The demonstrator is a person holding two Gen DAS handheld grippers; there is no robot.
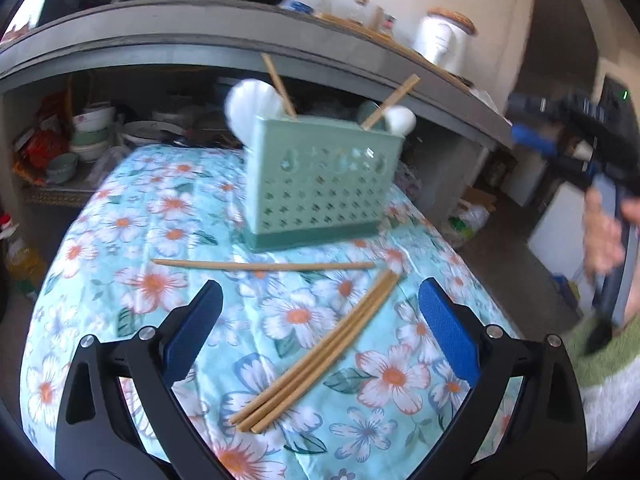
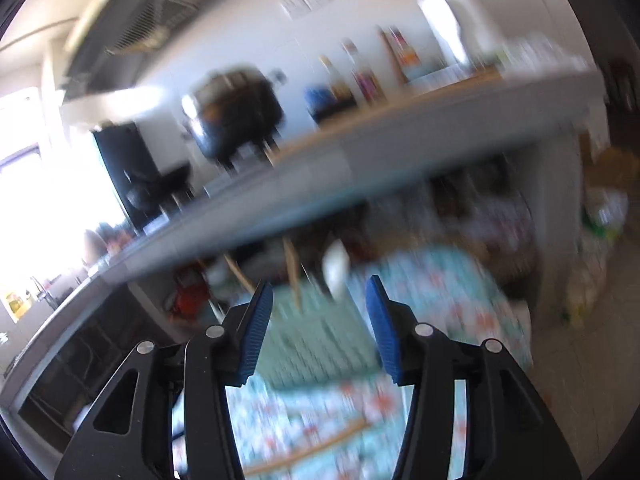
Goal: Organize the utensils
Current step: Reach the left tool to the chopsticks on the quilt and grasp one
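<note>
Both wrist views face caddy [image 1: 320, 184], counter [image 1: 240, 36].

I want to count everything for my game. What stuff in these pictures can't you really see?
- Inside the green holder, left wrist view: its wall hides the lower parts of the chopsticks and white spoons standing in it.
- Bowls on the shelf under the counter, left wrist view: shadowed and small, so no sure count.
- Right wrist view: motion blur smears the holder and the bottles on the counter.
- Right tool, left wrist view: blurred at the edge.
</note>
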